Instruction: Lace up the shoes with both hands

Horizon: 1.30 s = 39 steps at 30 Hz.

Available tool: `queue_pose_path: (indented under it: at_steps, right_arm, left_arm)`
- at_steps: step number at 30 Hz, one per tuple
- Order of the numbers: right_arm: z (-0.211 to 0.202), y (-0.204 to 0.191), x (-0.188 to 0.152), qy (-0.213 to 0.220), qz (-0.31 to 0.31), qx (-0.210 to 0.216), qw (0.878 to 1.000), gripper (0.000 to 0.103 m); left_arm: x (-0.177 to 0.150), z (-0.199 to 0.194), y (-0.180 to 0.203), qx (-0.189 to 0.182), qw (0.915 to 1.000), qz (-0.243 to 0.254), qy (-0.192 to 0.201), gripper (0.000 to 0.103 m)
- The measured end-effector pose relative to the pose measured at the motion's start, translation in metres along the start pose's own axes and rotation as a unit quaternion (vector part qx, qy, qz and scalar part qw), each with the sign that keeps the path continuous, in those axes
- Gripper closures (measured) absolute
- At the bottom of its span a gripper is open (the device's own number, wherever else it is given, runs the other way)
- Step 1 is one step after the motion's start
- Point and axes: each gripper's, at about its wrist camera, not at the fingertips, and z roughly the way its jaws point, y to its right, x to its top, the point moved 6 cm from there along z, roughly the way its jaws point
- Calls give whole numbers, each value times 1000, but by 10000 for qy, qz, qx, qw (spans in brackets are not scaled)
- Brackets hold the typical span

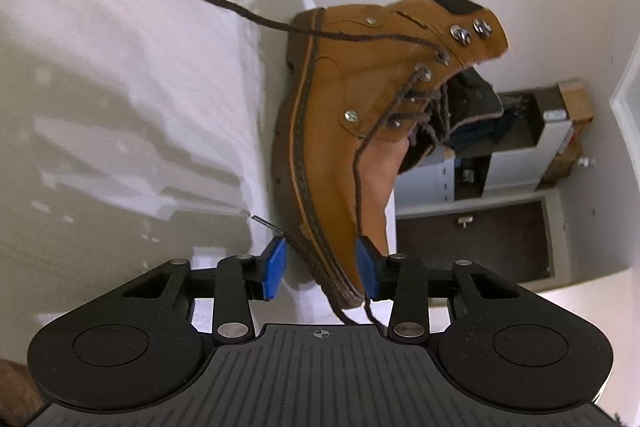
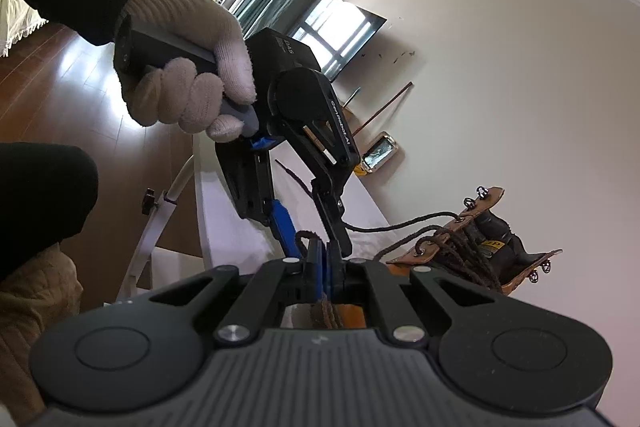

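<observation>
A white desk (image 1: pixel 120 67) carries a tan boot (image 1: pixel 332 131), which stands on its sole with the upper eyelets unlaced and the tongue showing. The left gripper (image 1: pixel 320 267), held by a hand in a white knit glove (image 2: pixel 192 67), is at the boot's toe. Its jaws are released and stand wide apart, with the toe in the gap between the blue pads (image 1: pixel 276 267). Neither pad visibly presses on the leather. A dark brown lace (image 1: pixel 360 179) drops from a lower eyelet past the right-hand pad. A second strand runs from an upper eyelet, out across the desk. The right gripper (image 2: pixel 323 259) has its jaws clenched, pads together, with a small loop of lace at their tips.
</observation>
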Motion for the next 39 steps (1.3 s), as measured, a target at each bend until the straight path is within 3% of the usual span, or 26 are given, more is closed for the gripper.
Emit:
queue_pose_path:
  at_steps: [4, 9, 11, 12, 14, 15, 16, 19, 21, 22, 24, 30, 35, 39]
  right_arm:
    - [-2, 1, 1, 39, 61, -3, 10000, 100]
    - [-5, 10, 0, 34, 524, 58, 9986, 100]
    - [-6, 18, -2, 23, 896, 141, 9959, 98]
    - [-7, 21, -3, 20, 1005, 162, 9948, 91]
    - [-10, 34, -6, 48, 1464, 165, 9891, 86]
    - [-13, 41, -8, 62, 1669, 137, 9859, 86]
    - [-16, 48, -10, 79, 1839, 86, 9829, 86]
    - [-20, 72, -16, 82, 2315, -129, 9727, 86]
    - [-20, 90, -22, 60, 2688, -247, 9629, 85]
    - [-20, 101, -25, 81, 2943, -284, 9553, 85]
    - [-21, 126, -33, 173, 3517, -318, 9354, 85]
    - [-7, 172, -54, 174, 4144, -433, 9089, 82]
    - [-4, 181, -65, 101, 4181, -568, 9066, 82]
    - [-6, 178, -71, -12, 4240, -593, 9037, 82]
  left_arm:
    - [0, -3, 23, 206, 9965, 800, 139, 100]
    - [1, -13, 61, 483, 9804, 1875, 371, 100]
    - [2, -15, 79, 734, 9645, 2486, 502, 100]
    - [3, -16, 85, 808, 9584, 2685, 534, 100]
    - [8, -17, 107, 1007, 9355, 3327, 633, 100]
    - [9, -16, 109, 1030, 9325, 3403, 634, 100]
    - [12, -12, 126, 1211, 9093, 3927, 652, 100]
    - [18, -2, 152, 1419, 8668, 4728, 697, 100]
    - [17, 1, 161, 1496, 8442, 5099, 698, 100]
    - [15, 6, 168, 1550, 8251, 5390, 681, 100]
    - [11, 11, 176, 1569, 8044, 5696, 629, 100]
    - [-4, 33, 188, 2080, 7105, 6709, 426, 100]
    - [-4, 43, 185, 2443, 6675, 7029, 284, 99]
    - [-4, 45, 186, 2555, 6517, 7135, 289, 99]
